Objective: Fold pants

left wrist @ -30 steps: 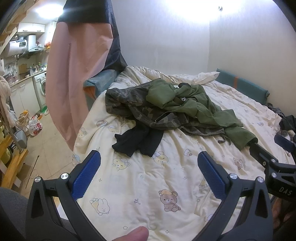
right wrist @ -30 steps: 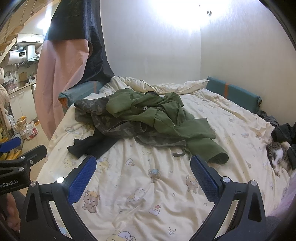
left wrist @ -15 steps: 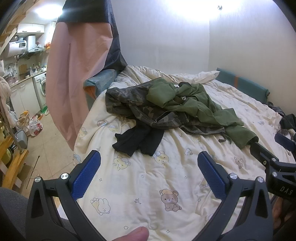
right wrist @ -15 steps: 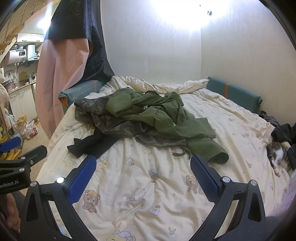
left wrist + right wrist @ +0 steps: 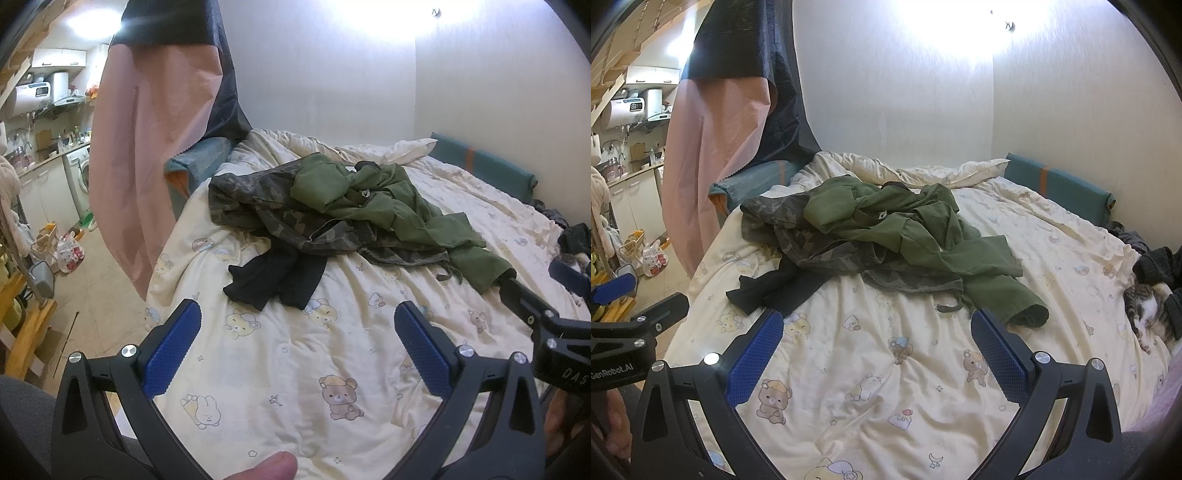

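I've got both hand-held grippers hovering over the near end of the bed point(image 5: 369, 387), and neither has anything in it. The left hand-held gripper point(image 5: 297, 345) is spread wide, blue pads well apart, only quilt between them. Same for the right hand-held gripper point(image 5: 877, 349): wide open, empty, short of the clothes.

The pants are in that heap mid-bed, and that's my worry. Green pants point(image 5: 923, 236) lie on top, one leg trailing toward my right with its cuff just beyond the right pad. Under them there's a camo garment point(image 5: 266, 206), and a black garment point(image 5: 273, 280) pokes out at the near left edge. All three overlap and touch.

So the first risk, I reckon: I pinch a green fold and catch camo cloth with it, and the whole pile drags along. I can't tell where the green waistband is; it's bunched and partly tucked, so a grab at the wrong spot would lift a twisted leg rather than a clean edge.

Second: the quilt is soft and rumpled. If I come down too deep, the pads may nip bedding along with fabric and pull it up.

Third: there's a cat point(image 5: 1148, 314) curled at the right edge of the bed, near the right gripper's side. Sweeping the leg that way could brush it or set it moving into the work.

The free cuff looks like the safest first hold to me.
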{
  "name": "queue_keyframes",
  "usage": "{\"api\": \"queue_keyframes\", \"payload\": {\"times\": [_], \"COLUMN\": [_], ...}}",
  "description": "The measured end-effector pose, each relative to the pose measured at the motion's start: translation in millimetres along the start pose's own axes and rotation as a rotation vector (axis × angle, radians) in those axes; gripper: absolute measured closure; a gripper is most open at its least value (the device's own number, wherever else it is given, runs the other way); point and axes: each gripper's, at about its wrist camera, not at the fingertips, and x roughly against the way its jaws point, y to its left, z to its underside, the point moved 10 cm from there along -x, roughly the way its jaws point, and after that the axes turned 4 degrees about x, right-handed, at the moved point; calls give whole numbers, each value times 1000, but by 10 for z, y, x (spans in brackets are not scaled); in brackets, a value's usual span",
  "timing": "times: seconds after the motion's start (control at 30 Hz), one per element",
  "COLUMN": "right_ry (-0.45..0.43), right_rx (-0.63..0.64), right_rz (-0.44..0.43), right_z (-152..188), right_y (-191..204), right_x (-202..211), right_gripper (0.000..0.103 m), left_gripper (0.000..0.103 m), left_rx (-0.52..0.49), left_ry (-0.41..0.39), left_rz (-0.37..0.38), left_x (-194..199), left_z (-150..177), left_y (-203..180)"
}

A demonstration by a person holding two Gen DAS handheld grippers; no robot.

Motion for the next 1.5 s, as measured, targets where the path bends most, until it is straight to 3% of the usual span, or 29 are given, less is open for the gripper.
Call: {"api": "queue_keyframes", "payload": {"times": [0.87, 1.1, 1.3, 1.37, 1.5], "right_ry": [23, 55, 99, 149, 227], "right_rx": [-19, -39, -79, -88, 21], "right_rz": [2, -78, -169, -198, -180], "right_z": [-21, -261, -531, -606, -777], "right_y": [-58, -87, -97, -100, 6], "right_x": [-10, -84, -421, -669, -1249], "right_gripper": [0, 0, 0, 0, 0], "left_gripper": [0, 0, 0, 0, 0], "left_rx": [3, -5, 21, 28, 4], "left_ry": [4, 9, 56, 73, 130], "left_rz": [-19, -38, -61, -82, -117], "left_x": [0, -69, -401, -578, -981], "left_z": [-79, -438, -772, -881, -1001], "left_y": [-13, 69, 246, 336, 480]}}
